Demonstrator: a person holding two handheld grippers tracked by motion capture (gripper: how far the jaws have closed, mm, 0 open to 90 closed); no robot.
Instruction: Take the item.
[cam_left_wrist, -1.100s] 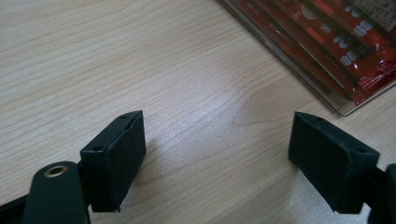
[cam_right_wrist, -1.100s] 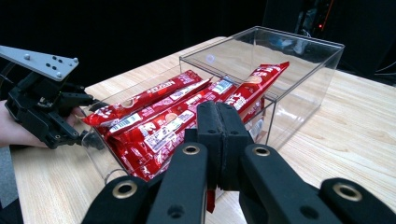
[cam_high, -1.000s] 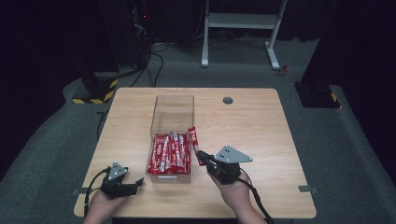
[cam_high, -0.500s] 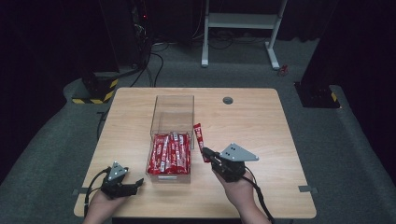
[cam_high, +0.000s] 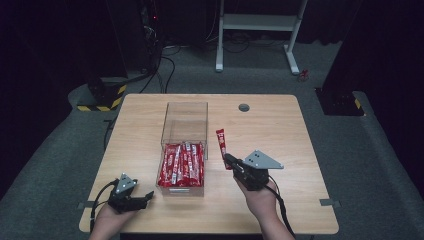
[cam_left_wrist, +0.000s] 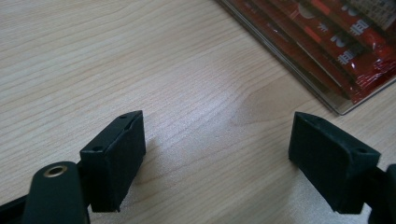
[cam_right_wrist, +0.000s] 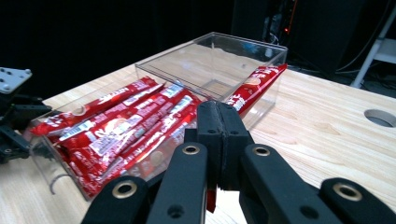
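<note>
A clear plastic box (cam_high: 184, 116) stands on the table, its near half packed with several red stick packets (cam_high: 182, 163). My right gripper (cam_high: 229, 159) is shut on one red packet (cam_high: 221, 141), which juts up and away from the jaws, to the right of the box. In the right gripper view the held packet (cam_right_wrist: 254, 87) rises past the closed jaws in front of the box (cam_right_wrist: 219, 52). My left gripper (cam_high: 146, 196) rests on the table at the front left, open, with bare wood between its pads (cam_left_wrist: 114, 156).
The wooden table (cam_high: 290, 135) has a round cable hole (cam_high: 244, 107) behind the right gripper. A white stand (cam_high: 260, 22) and cables lie on the dark floor beyond. The box corner with packets (cam_left_wrist: 345, 46) sits close to the left gripper.
My right gripper has carried the red packet to the right, away from the box edge, and the packet now stands apart from the box. The left gripper has not moved.
</note>
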